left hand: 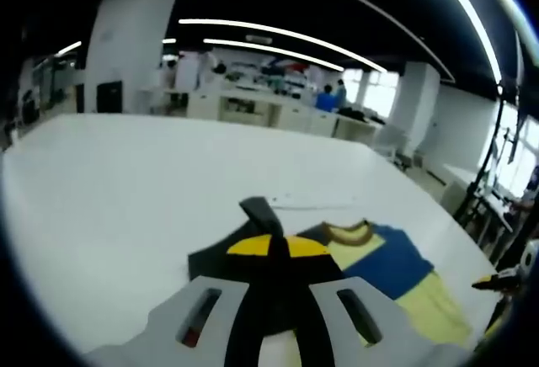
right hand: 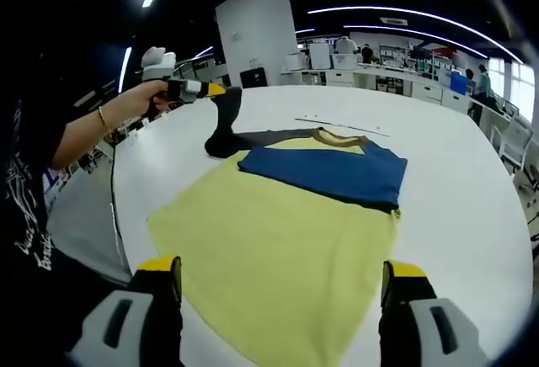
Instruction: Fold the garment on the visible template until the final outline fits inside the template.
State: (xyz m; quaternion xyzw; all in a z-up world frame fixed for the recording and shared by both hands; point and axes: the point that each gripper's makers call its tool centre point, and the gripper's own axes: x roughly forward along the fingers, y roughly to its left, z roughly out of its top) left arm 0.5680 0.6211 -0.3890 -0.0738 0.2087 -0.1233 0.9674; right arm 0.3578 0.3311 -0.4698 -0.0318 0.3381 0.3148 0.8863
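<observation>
A yellow T-shirt (right hand: 278, 232) with a blue chest band (right hand: 328, 173), brown collar (right hand: 341, 138) and dark sleeves lies flat on the white table (right hand: 463, 190). My left gripper (right hand: 216, 91), held by a hand, is shut on the dark sleeve (right hand: 222, 127) and lifts it off the table. In the left gripper view the sleeve (left hand: 255, 210) rises from between the yellow-tipped jaws of the left gripper (left hand: 278, 247), with the shirt (left hand: 421, 295) lying to the right. My right gripper (right hand: 282, 270) hangs open over the shirt's yellow hem, jaws wide apart.
A thin pale strip (right hand: 341, 124) lies on the table beyond the collar. The person's arm (right hand: 93, 131) and dark clothing stand at the table's left edge. Desks and people (right hand: 472, 81) line the far side of the room, beside a white pillar (right hand: 257, 34).
</observation>
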